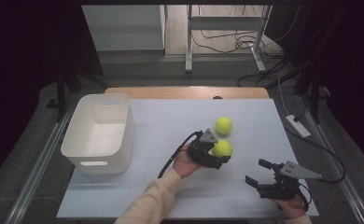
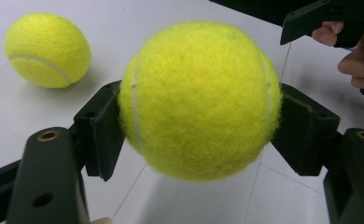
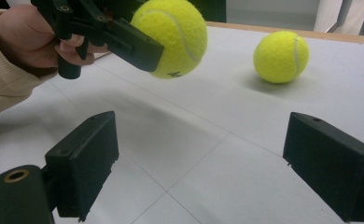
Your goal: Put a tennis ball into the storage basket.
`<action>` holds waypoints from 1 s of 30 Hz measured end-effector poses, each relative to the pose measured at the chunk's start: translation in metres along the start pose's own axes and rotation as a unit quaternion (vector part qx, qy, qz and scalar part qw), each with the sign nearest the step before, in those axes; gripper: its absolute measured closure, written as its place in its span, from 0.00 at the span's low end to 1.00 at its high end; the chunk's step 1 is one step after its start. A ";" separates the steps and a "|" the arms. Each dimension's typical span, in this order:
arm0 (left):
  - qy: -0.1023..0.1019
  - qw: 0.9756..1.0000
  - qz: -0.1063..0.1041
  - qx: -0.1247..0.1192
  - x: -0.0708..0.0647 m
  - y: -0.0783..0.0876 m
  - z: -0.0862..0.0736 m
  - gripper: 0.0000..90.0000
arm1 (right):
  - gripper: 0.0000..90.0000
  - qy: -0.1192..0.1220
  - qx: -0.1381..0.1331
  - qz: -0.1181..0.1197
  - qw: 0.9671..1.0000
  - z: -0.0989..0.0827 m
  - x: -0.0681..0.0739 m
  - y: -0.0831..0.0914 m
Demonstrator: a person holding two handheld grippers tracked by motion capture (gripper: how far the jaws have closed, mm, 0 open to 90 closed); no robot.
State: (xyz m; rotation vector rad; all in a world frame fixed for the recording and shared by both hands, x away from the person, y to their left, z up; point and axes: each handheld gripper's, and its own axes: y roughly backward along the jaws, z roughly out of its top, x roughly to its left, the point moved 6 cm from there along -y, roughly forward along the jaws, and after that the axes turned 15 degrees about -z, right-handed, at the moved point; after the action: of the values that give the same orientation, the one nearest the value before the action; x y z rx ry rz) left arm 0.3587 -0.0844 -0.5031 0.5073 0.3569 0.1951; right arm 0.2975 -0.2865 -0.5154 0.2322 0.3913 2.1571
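Tennis ball [image 2: 199, 100], light, fuzzy and slightly springy: your left gripper [image 1: 216, 154] clamps its widest part, probably securely; right gripper [image 1: 260, 177] gapes unloaded.

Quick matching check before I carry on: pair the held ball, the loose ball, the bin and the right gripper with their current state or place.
1. held tennis ball
2. loose tennis ball
3. white bin
4. right gripper

a. open, nothing between the jaws
b. lying on the table
c. clamped in the left gripper, off the table
d. at the table's left side, nothing seen inside

Pairs: 1-c, 2-b, 3-d, 4-a
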 end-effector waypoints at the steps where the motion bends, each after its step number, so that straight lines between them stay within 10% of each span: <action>1: -0.001 1.000 0.000 -0.001 0.000 0.001 0.000 0.30 | 0.11 0.001 0.000 0.000 1.000 0.000 0.000 0.000; 30: -0.002 1.000 0.012 -0.012 0.001 0.021 0.003 0.30 | 0.11 0.000 0.000 -0.001 1.000 0.000 0.000 0.000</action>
State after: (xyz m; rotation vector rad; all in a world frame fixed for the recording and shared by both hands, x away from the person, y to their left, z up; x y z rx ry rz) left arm 0.3586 -0.0679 -0.4900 0.4891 0.3451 0.2208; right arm 0.2976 -0.2861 -0.5156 0.2316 0.3915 2.1556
